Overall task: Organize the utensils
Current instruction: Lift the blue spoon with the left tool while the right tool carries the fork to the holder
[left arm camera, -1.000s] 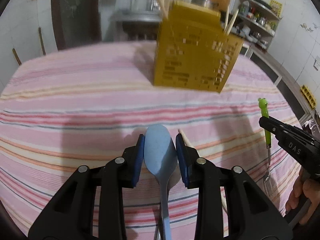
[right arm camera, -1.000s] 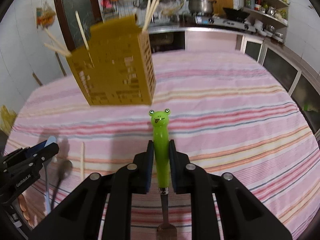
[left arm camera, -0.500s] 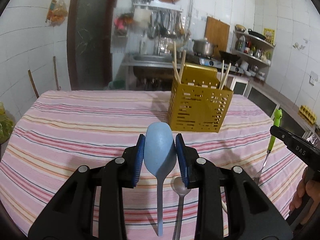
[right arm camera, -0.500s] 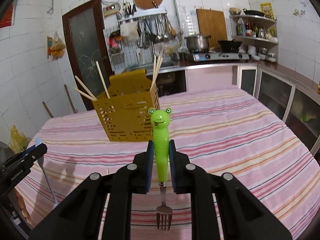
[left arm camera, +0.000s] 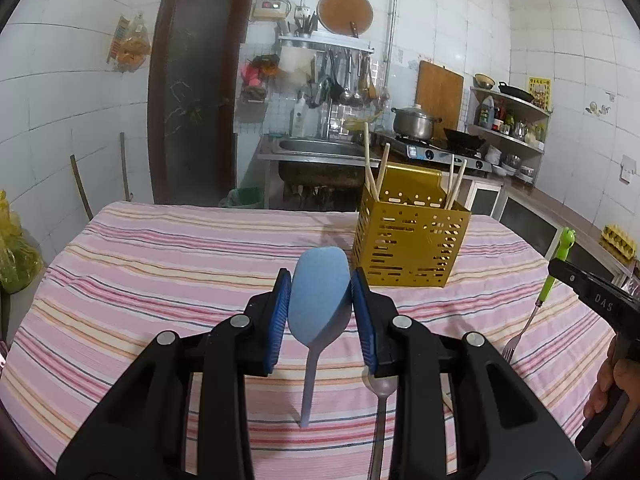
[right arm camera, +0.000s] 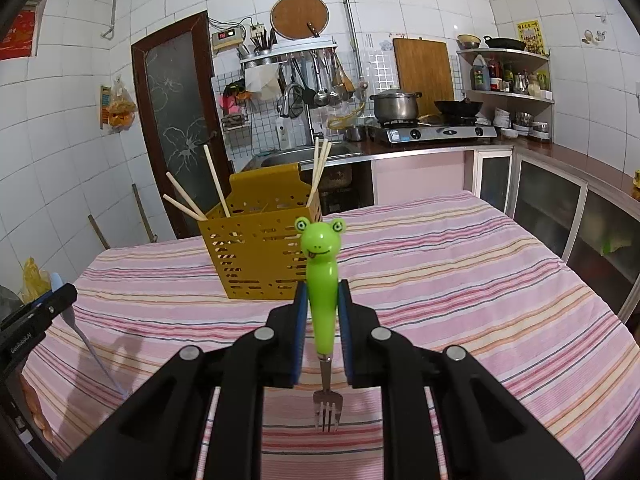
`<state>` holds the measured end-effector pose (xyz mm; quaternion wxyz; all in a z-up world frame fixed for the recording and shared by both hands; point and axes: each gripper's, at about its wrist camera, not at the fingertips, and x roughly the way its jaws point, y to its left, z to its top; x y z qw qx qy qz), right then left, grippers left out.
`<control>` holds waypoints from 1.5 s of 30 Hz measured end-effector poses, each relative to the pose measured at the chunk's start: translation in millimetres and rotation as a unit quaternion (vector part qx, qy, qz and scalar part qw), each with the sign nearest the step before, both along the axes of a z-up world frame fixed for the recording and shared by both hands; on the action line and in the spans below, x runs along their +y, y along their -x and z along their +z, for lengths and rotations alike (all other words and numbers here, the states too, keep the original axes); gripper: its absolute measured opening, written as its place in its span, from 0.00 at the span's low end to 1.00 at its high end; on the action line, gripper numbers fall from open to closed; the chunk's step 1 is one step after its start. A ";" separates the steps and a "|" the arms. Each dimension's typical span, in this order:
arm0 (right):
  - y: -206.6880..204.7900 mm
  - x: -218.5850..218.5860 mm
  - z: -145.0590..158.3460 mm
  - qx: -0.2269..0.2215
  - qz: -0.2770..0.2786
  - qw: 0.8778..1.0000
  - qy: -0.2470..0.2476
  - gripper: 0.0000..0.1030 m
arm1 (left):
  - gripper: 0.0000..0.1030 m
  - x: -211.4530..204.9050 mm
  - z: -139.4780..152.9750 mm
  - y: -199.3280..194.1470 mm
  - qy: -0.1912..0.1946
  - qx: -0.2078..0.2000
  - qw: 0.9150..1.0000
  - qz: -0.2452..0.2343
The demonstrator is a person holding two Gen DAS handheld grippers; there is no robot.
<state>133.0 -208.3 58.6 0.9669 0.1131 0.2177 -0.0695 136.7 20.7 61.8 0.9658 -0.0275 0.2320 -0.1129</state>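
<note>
The left gripper (left arm camera: 320, 304) points slightly downward over the pink striped tablecloth (left arm camera: 168, 272), its blue pads clamped on the bowl of a pale blue plastic spoon (left arm camera: 318, 308) whose handle hangs down. The right gripper (right arm camera: 323, 322), tilted likewise, squeezes the green frog-headed handle of a small metal fork (right arm camera: 322, 304), tines hanging below. A yellow perforated utensil basket (right arm camera: 260, 256) holding wooden chopsticks (right arm camera: 216, 180) stands ahead on the cloth. A metal spoon (left arm camera: 382, 396) lies below the left gripper.

Blue spoon (left arm camera: 318, 296), green fork (right arm camera: 322, 280), yellow caddy (left arm camera: 412, 246)
</note>
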 end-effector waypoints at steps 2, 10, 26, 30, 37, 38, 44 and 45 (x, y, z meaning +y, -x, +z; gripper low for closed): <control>2.5 -0.6 0.8 -0.004 0.000 1.000 -0.001 0.15 | 0.29 0.4 0.2 -0.9 0.002 -0.003 1.000 0.002; 5.8 -0.3 9.0 -0.014 0.006 1.000 0.012 0.15 | 0.29 -1.8 1.5 -3.9 -0.001 -0.013 1.000 0.004; -11.3 -2.8 15.7 -0.021 0.015 0.999 0.020 0.15 | 0.29 -6.4 13.7 -18.2 0.006 -0.027 1.000 0.000; -16.8 -4.5 21.1 -0.025 0.017 0.999 0.023 0.15 | 0.29 -10.3 19.6 -22.8 0.012 -0.034 0.999 -0.005; -32.1 -8.0 46.8 -0.051 0.021 0.998 0.024 0.15 | 0.29 -26.2 48.9 -40.0 0.026 -0.060 0.998 -0.023; -35.7 -8.3 54.2 -0.058 0.022 0.998 0.024 0.15 | 0.29 -30.0 56.8 -43.8 0.031 -0.066 0.997 -0.028; -62.9 -7.0 102.9 -0.101 0.023 0.994 0.039 0.15 | 0.29 -59.2 106.2 -68.5 0.055 -0.114 0.991 -0.048; -67.4 -7.5 109.1 -0.106 0.022 0.993 0.041 0.15 | 0.29 -64.9 116.5 -73.9 0.062 -0.127 0.989 -0.051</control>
